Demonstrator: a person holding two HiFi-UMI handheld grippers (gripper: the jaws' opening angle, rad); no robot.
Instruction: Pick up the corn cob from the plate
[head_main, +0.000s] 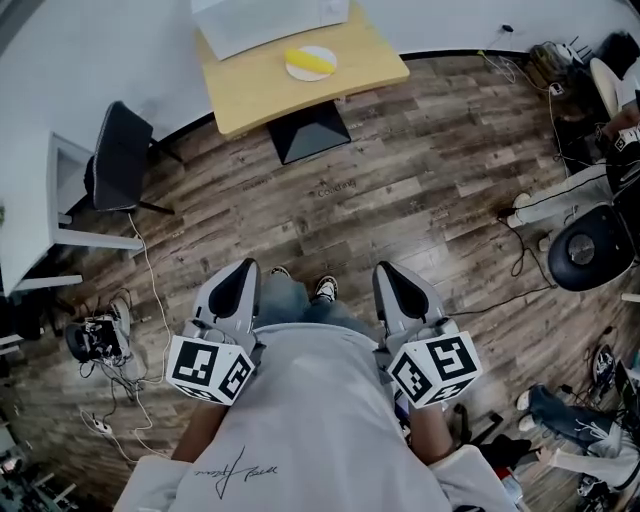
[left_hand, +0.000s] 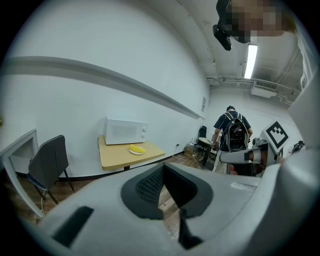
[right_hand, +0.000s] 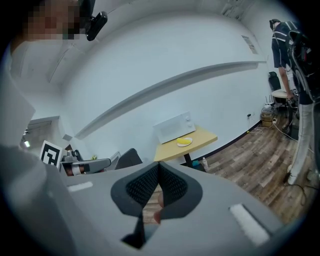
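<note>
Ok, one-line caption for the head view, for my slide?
Left gripper and right gripper, shut and empty, at waist; corn cob lies on its plate on the far table.

Head cam: above the person, facing steeply down; left tool (head_main: 243, 272) & right tool (head_main: 390, 275) close at bottom, desk (head_main: 250, 95) far at top. Each tool cam looks fwd along its jaws, slightly down; all 3 views share that distant desk.

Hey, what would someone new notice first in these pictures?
The yellow corn cob on its white plate stands out, on the wooden table in front of the microwave at the far wall. Nearer, the left gripper and right gripper, both shut and empty, are held at the person's waist, well short of the table.
</note>
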